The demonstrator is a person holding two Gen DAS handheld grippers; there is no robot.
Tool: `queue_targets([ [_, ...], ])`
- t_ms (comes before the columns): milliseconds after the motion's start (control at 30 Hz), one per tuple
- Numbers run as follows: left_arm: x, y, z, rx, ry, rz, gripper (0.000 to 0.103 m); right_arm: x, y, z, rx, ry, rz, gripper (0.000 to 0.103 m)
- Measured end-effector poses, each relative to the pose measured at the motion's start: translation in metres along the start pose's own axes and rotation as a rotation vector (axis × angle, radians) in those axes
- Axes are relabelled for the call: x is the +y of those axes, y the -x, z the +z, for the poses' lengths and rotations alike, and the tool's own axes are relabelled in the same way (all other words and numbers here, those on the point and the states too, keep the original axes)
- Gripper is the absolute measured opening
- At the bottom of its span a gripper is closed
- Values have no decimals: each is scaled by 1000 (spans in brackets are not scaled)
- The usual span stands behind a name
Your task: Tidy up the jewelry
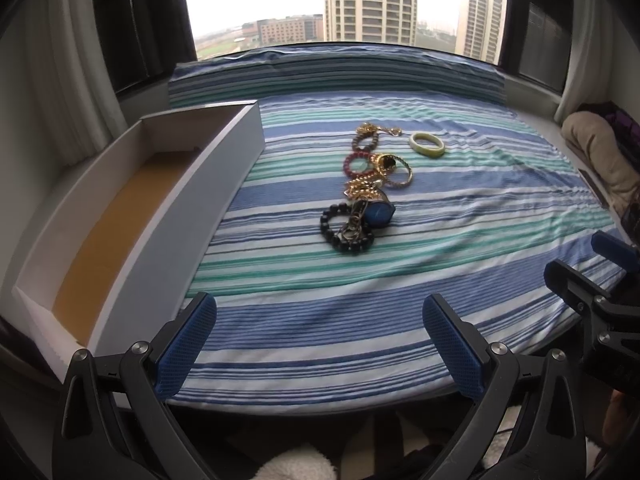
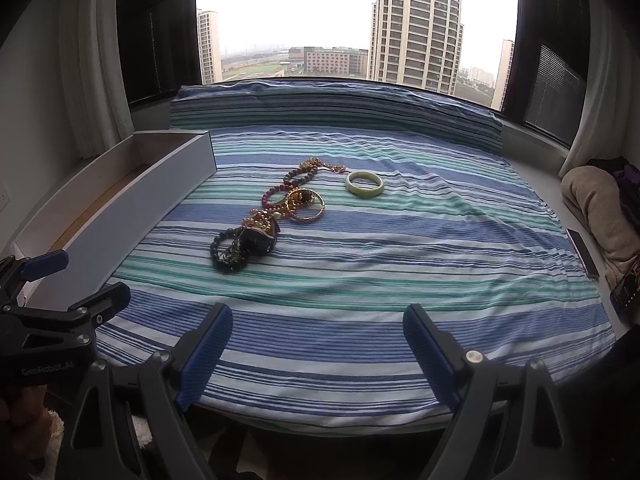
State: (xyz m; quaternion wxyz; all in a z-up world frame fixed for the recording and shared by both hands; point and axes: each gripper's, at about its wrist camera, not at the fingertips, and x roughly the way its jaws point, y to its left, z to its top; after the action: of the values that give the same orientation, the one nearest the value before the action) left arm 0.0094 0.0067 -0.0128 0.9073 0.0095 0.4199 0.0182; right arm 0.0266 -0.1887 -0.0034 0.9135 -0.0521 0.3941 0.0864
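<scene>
Both grippers, left (image 1: 320, 338) and right (image 2: 318, 346), gape empty. I'd lift the bangle (image 2: 364, 184) first, right of the pile (image 2: 264, 220), into the box (image 1: 224, 168).

The left gripper (image 1: 320, 340) hung with fingers spread over the striped sheet (image 1: 400, 288), the jewelry pile (image 1: 368, 188) beyond, a long white box (image 1: 208, 208) at left.

— What lies ahead of the fingers?
— A matt striped cloth (image 1: 360, 320), softly wrinkled. On it, a glossy pale-green bangle (image 2: 364, 184), smooth like polished stone, shiny gold-coloured metal chains (image 1: 362, 190), and dark glossy beads (image 1: 340, 232).
— And the fingers (image 1: 186, 344) themselves?
— Blue pads, finely textured and matt, on black matt plastic.
— Left of them?
— A long box (image 1: 192, 208) of smooth white card with a brown, matt floor.
</scene>
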Motion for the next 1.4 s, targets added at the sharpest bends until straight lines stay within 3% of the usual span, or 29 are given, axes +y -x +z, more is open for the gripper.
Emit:
queue_targets([
  [1400, -1, -14, -2, 35, 10, -37, 102, 1, -10, -2, 26, 2, 12, 89],
])
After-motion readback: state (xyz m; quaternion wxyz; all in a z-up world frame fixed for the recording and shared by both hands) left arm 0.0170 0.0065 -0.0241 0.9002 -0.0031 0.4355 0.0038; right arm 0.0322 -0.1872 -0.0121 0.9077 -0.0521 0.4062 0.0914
